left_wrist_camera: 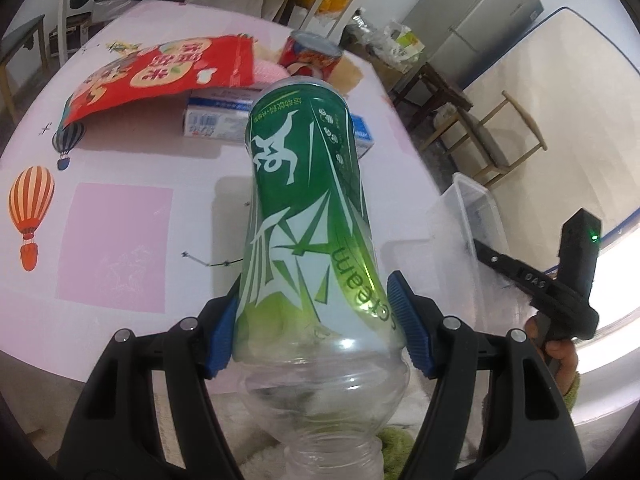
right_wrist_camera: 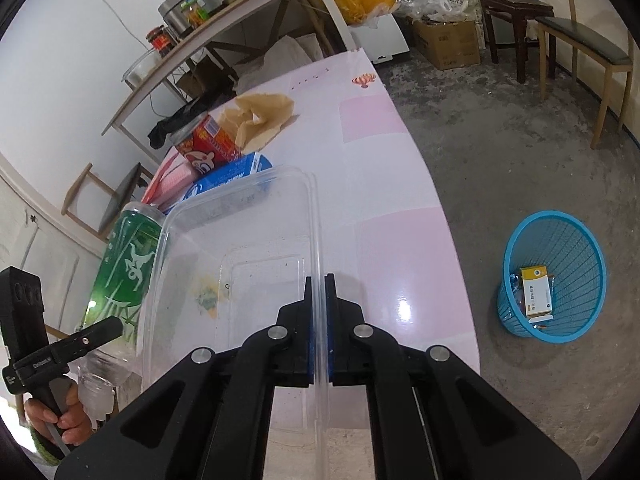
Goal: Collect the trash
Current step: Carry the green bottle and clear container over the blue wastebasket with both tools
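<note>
My left gripper (left_wrist_camera: pixel 318 330) is shut on a green-labelled plastic bottle (left_wrist_camera: pixel 308 200), its blue pads pressing the lower body; the open neck points toward the camera. The same bottle (right_wrist_camera: pixel 128 264) shows at the left of the right wrist view. My right gripper (right_wrist_camera: pixel 319 300) is shut on the right rim of a clear plastic container (right_wrist_camera: pixel 240 240), which it holds above the pink table (right_wrist_camera: pixel 384 184); this clear container (left_wrist_camera: pixel 476 208) also appears at the right of the left wrist view. A blue waste basket (right_wrist_camera: pixel 556 276) stands on the floor to the right, with a small box inside.
On the table (left_wrist_camera: pixel 120 240) lie a red snack bag (left_wrist_camera: pixel 160 76), a blue-white carton (left_wrist_camera: pixel 216 116), a red can (left_wrist_camera: pixel 310 56) and crumpled brown paper (right_wrist_camera: pixel 260 120). Wooden chairs (right_wrist_camera: pixel 580 52), a stool and cardboard boxes stand on the concrete floor. A shelf with pots runs behind the table.
</note>
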`<state>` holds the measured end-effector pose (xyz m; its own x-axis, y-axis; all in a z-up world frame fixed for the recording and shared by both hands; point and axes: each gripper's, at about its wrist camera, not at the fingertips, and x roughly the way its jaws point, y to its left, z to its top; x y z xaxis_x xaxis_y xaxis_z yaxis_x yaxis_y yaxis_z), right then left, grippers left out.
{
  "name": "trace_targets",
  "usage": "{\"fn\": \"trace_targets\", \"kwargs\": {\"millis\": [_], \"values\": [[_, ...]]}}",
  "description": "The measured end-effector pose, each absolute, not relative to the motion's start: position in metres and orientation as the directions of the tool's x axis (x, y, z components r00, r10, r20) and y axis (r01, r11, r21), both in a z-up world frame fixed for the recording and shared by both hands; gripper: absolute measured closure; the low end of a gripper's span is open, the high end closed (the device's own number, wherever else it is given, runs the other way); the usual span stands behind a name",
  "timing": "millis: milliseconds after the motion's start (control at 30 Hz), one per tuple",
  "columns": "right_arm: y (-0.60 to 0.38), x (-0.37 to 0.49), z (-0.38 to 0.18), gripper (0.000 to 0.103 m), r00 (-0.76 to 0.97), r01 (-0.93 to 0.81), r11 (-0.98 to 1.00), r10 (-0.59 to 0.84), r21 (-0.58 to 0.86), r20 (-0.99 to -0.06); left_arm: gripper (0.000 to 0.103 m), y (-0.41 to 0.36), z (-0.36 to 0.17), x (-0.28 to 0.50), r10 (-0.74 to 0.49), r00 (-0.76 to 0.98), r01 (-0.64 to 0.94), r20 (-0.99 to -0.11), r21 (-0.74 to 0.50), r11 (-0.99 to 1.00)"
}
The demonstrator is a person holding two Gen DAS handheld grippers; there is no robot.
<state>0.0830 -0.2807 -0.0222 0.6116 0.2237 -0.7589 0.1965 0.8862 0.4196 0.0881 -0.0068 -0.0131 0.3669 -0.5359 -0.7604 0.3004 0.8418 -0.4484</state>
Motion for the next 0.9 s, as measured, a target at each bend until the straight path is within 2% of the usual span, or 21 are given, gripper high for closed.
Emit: {"fn": "trace_targets", "kwargs": {"millis": [300,533,767,900], "values": [[-0.315,0.056,-0.006,0.099,0.678,0.239,0.855,0.193,0.46,-0.71,0.038,-0.047,0.019,0.09,-0.634,0.349,0.42,-0.69,-0.489,0.764],[-0.381,0.013,-0.006,0.099,0.716,0.389,0.781,0.078,0.489,-0.694,0.038,-0.117,0.042,0.098,-0.707,0.256,0.562,-0.66,-0.493,0.664],[-0.459,-0.039,-0.052,0.099,0.647,0.614,0.629,-0.055,0.477,-0.761,0.038,-0.207,0.037,0.113,-0.7,0.117,0.637,-0.704,-0.487,0.597],[-0.497,-0.065,-0.098,0.099,0.584,0.72,0.502,-0.065,0.479,-0.809,0.038,-0.257,0.02,0.124,-0.665,0.012,0.648,-0.747,-0.501,0.574]]}}
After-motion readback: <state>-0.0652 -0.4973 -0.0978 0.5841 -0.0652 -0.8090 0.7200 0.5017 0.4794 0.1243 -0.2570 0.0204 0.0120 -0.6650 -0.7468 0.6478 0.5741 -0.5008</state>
